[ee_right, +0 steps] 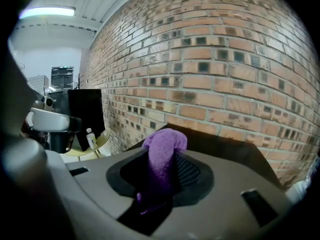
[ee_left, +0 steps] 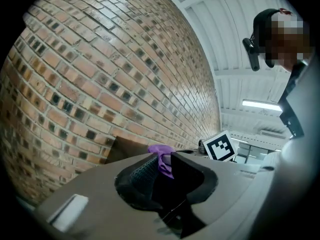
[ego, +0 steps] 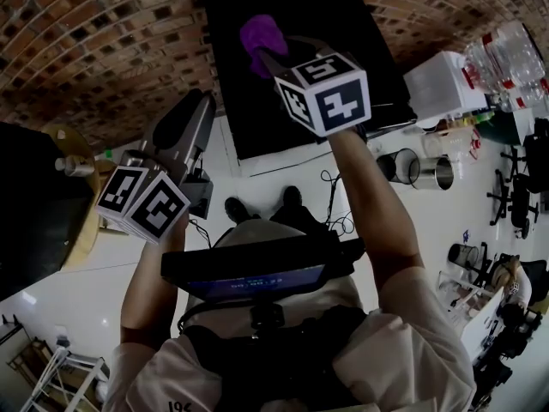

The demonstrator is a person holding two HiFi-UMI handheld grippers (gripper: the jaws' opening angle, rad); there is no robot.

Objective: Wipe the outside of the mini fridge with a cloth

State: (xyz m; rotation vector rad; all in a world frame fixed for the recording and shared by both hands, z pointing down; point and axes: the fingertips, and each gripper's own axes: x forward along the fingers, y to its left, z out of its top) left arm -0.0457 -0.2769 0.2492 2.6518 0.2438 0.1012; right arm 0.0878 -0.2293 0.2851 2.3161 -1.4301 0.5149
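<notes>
The black mini fridge (ego: 334, 24) stands against the brick wall, and I see its top from above. My right gripper (ego: 268, 57) is over the fridge top, shut on a bunched purple cloth (ego: 261, 39). In the right gripper view the cloth (ee_right: 164, 146) sticks up between the jaws of the right gripper (ee_right: 162, 171), with the fridge (ee_right: 225, 146) just beyond. My left gripper (ego: 199, 106) hangs left of the fridge, clear of it. In the left gripper view the left gripper (ee_left: 162, 176) stands slightly open and holds nothing; the cloth (ee_left: 161, 153) shows far behind the gap.
A brick wall (ego: 103, 33) runs behind the fridge. A round table with a small bottle (ego: 73, 166) is at the left beside a black cabinet (ego: 26, 204). A white box (ego: 446, 84), water bottles (ego: 510, 58), metal cans (ego: 433, 172) and floor cables (ego: 339, 221) lie to the right.
</notes>
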